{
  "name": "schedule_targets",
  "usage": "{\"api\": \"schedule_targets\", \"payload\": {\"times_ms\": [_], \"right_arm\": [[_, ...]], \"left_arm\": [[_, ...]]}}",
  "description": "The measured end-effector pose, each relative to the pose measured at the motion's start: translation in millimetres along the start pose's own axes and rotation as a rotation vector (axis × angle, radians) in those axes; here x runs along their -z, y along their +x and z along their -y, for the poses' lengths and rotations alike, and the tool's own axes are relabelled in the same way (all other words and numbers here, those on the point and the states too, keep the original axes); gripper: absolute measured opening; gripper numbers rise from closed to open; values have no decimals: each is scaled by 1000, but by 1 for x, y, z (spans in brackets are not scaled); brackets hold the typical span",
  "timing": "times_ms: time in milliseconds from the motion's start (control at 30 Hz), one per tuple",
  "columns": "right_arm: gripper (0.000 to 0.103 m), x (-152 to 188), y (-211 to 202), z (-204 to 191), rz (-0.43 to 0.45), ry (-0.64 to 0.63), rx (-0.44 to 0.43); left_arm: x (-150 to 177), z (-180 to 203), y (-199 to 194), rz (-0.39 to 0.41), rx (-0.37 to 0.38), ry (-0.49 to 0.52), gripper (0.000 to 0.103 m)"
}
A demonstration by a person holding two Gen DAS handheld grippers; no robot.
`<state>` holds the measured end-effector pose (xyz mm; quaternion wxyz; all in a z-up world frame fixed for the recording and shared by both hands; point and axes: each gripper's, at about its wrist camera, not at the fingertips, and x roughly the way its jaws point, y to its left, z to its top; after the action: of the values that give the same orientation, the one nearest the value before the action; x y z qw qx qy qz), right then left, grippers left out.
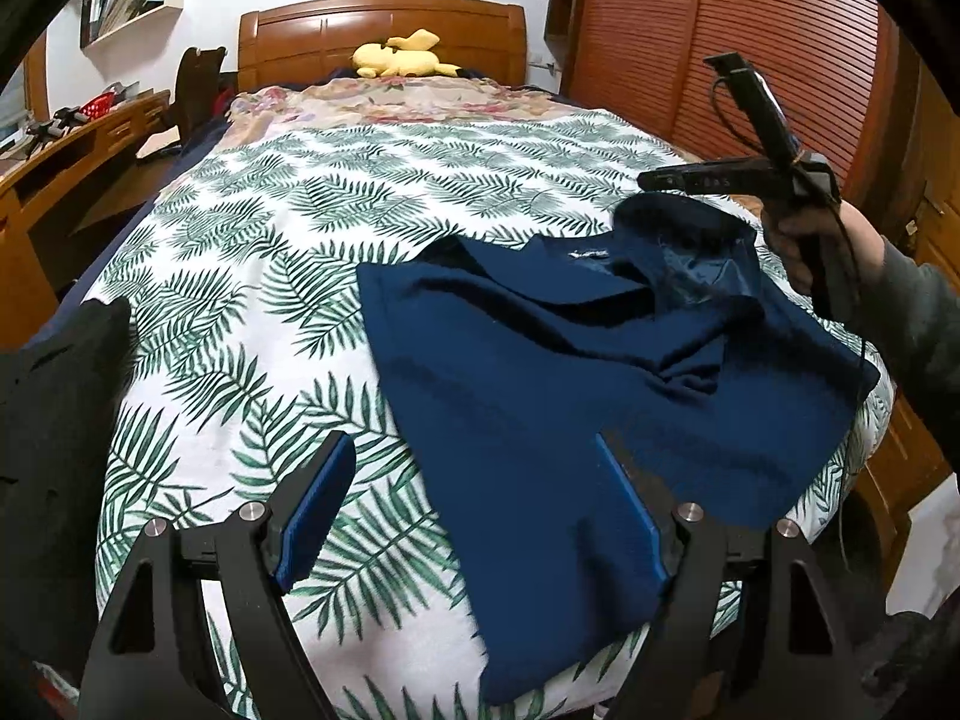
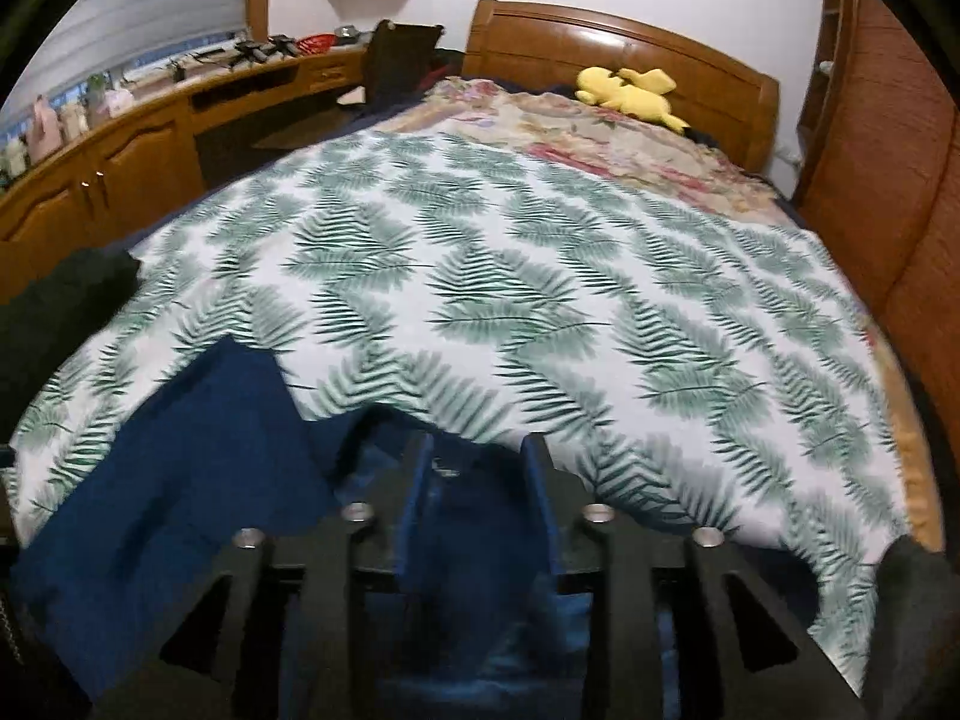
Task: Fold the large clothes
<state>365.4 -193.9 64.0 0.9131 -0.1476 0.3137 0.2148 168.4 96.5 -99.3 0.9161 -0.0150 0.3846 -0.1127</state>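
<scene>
A dark navy garment point(image 1: 576, 372) is lying rumpled on the fern-print bedspread point(image 1: 288, 228), partly folded, with a creased bunch and a flap of shinier lining showing near its far right corner. It is spreading just ahead of the left gripper point(image 1: 474, 510), whose blue-padded jaws are standing wide apart with nothing pinched; the right pad is hovering over the cloth's near edge, the left over bare bedspread. The garment's long axis is running from the near edge by the left gripper away toward the far right, where the right gripper point(image 2: 480, 510) is hanging over the raised corner, its jaws partly apart, straddling navy cloth point(image 2: 180, 510) without visibly pinching it.
</scene>
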Motion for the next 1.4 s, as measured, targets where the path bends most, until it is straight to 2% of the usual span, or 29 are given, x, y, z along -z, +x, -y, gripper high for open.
{"api": "schedule_targets", "payload": {"times_ms": [67,400,600,800,967,1167,1267,1400], "right_arm": [[42,6,2,-6,-11,-11,-19],[42,36,13,-69,-103,-129,-173],[43,42,36,-94,-178,-261,-124],[44,32,65,-86,-235,-245,-44],[44,8,73,-52,-189,-146,65],[44,-10,61,-6,-133,-9,134],[44,-8,48,0,-122,18,114],[44,3,38,-7,-116,27,10]], "left_arm": [[2,-4,0,-2,-3,-5,80],[4,-10,-2,4,-9,-27,80],[5,-8,-3,1,-8,-23,80],[7,-6,-3,-3,-13,-25,80],[7,-6,-4,-6,-20,-25,80],[6,-6,-3,-5,-20,-27,80],[5,-5,-2,-5,-18,-26,80],[3,-2,1,-3,-9,-23,80]]}}
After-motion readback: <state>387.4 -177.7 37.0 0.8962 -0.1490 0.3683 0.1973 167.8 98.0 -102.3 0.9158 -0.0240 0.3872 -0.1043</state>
